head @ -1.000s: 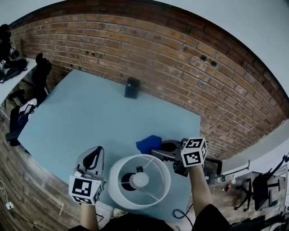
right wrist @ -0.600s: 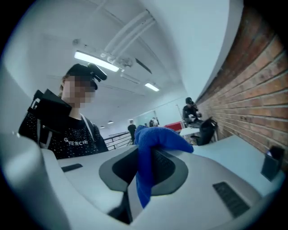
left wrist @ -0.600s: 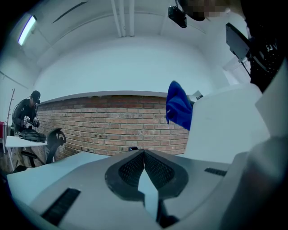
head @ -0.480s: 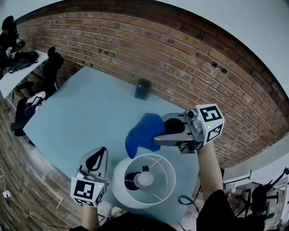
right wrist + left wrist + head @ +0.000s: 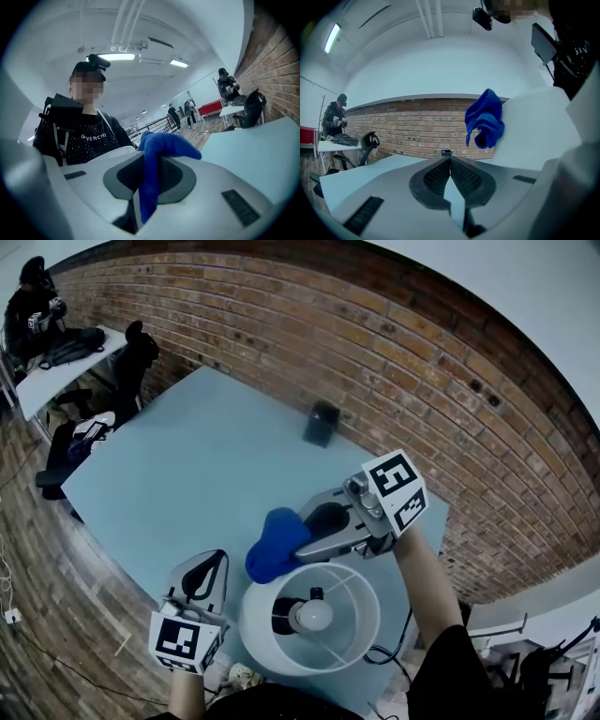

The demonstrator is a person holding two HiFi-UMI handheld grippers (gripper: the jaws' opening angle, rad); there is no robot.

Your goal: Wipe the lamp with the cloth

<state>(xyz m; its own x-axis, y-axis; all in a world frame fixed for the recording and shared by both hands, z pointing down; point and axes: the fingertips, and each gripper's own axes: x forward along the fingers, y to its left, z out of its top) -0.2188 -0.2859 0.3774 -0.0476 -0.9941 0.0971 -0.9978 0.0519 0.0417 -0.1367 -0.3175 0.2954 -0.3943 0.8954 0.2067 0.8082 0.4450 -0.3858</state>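
Note:
A white lamp with a round shade [image 5: 309, 617] stands at the near edge of the pale blue table [image 5: 187, 474]; its bulb [image 5: 313, 616] shows inside the shade. My right gripper [image 5: 302, 542] is shut on a bunched blue cloth [image 5: 274, 545], which hangs just above the shade's far-left rim. In the right gripper view the cloth [image 5: 151, 172] is pinched between the jaws. My left gripper [image 5: 208, 570] stays low, left of the shade, shut with nothing in it. In the left gripper view the cloth [image 5: 485, 119] hangs beside the white shade [image 5: 534, 126].
A small dark box [image 5: 324, 423] stands near the table's far edge, against the brick wall [image 5: 394, 343]. Office chairs [image 5: 131, 357] and a white desk [image 5: 61, 367] stand at the left. A person [image 5: 335, 123] sits by that desk. Cables [image 5: 386, 654] lie on the floor below the lamp.
My right gripper lifted the blue cloth off the table, then carried it down and left to the lamp shade's rim. The left gripper has stayed in place.

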